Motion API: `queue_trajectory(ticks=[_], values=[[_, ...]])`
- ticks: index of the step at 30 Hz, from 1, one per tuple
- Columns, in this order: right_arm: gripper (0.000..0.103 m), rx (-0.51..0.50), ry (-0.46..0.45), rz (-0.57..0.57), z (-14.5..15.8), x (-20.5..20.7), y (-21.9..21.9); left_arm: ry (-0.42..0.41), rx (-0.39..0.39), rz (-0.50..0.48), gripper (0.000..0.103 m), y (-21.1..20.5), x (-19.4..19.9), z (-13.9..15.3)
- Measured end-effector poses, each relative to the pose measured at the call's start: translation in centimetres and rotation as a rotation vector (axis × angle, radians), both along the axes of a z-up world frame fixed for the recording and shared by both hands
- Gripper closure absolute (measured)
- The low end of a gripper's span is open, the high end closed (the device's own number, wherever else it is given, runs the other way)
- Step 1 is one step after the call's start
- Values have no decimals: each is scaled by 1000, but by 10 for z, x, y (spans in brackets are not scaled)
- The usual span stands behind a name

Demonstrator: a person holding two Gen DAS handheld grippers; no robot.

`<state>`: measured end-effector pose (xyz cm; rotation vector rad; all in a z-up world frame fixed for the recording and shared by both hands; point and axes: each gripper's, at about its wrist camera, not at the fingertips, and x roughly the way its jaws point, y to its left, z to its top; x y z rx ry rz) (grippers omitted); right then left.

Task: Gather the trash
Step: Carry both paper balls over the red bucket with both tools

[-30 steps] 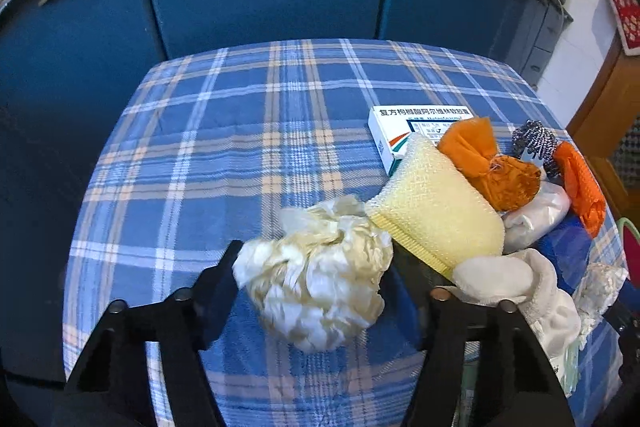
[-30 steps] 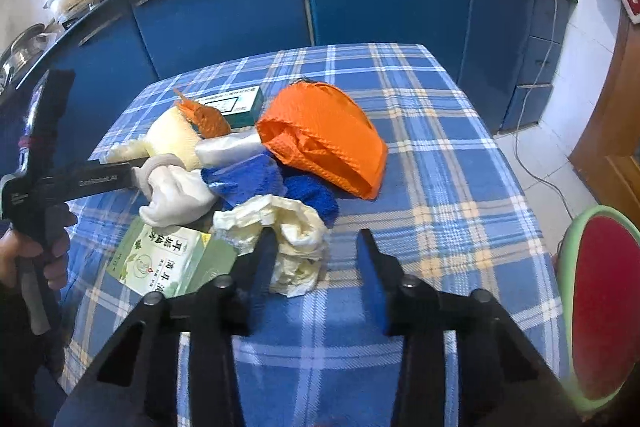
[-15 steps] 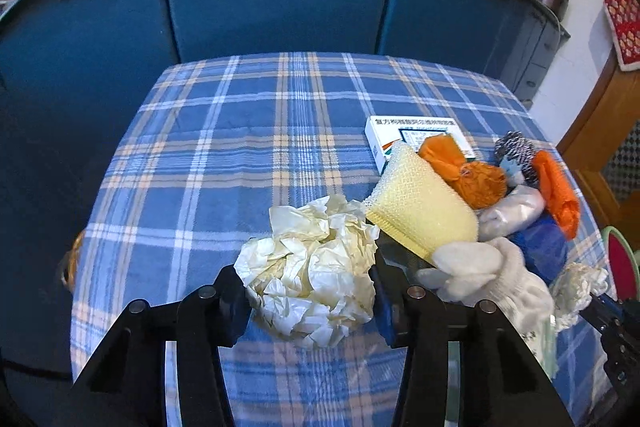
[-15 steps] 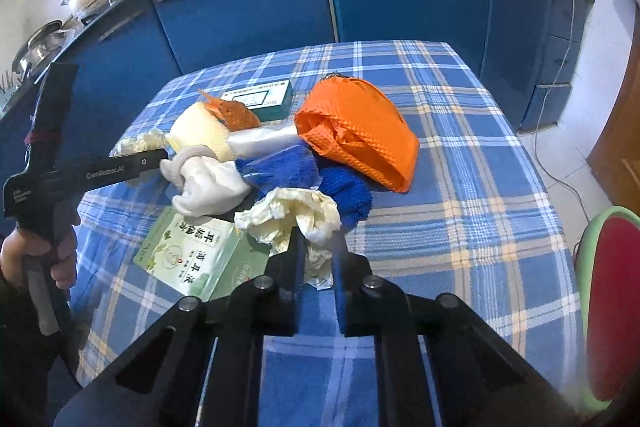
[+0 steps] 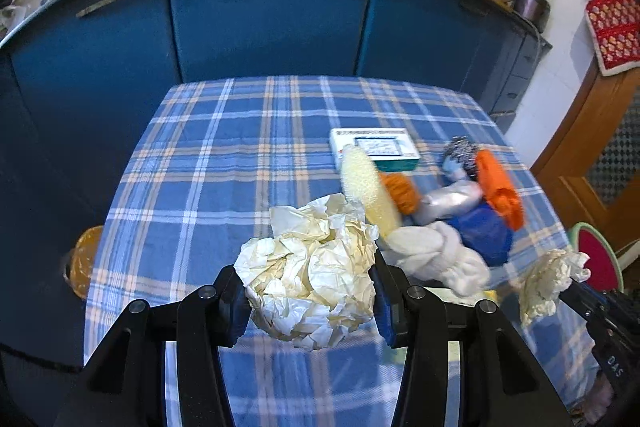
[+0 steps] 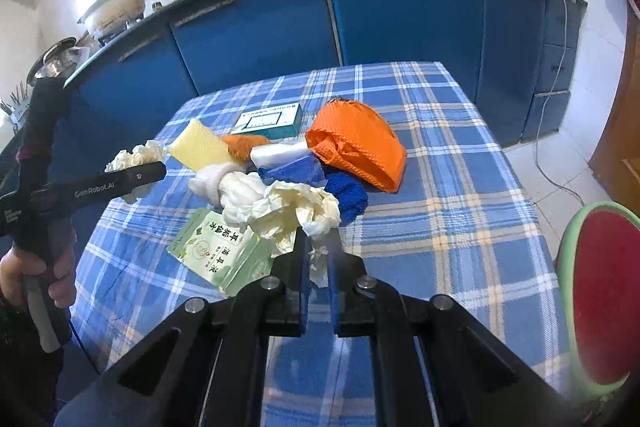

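My left tool [image 5: 308, 301] grips a big paper ball [image 5: 310, 275] between its pads; my right tool [image 6: 318, 267] is closed on a smaller paper wad [image 6: 296, 213].

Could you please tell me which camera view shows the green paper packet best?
The right wrist view: the green paper packet lies flat and unobstructed, print visible, left of the right gripper. The left wrist view shows at most a sliver behind the left gripper.

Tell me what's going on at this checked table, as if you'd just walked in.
A person is clearing trash with a handheld gripper in each hand. The left gripper is clamped on a big crumpled paper ball. The right gripper has pinched a smaller paper wad. A heap of cloths, sponge and boxes lies on the blue checked tablecloth.
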<state>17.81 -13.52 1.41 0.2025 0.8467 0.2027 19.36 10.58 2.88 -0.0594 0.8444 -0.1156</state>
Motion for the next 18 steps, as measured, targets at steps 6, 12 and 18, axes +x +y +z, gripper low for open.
queue_trajectory(ticks=[6,12,18], values=[[93,21,-37,-32,14,-19,-16,-41,-16,-37,52,-18,-22,17],[93,40,-65,-68,25,-36,-36,-71,-36,-82,52,-42,-39,30],[93,54,-94,-113,34,-52,-58,-82,-58,-139,52,-73,-50,37]])
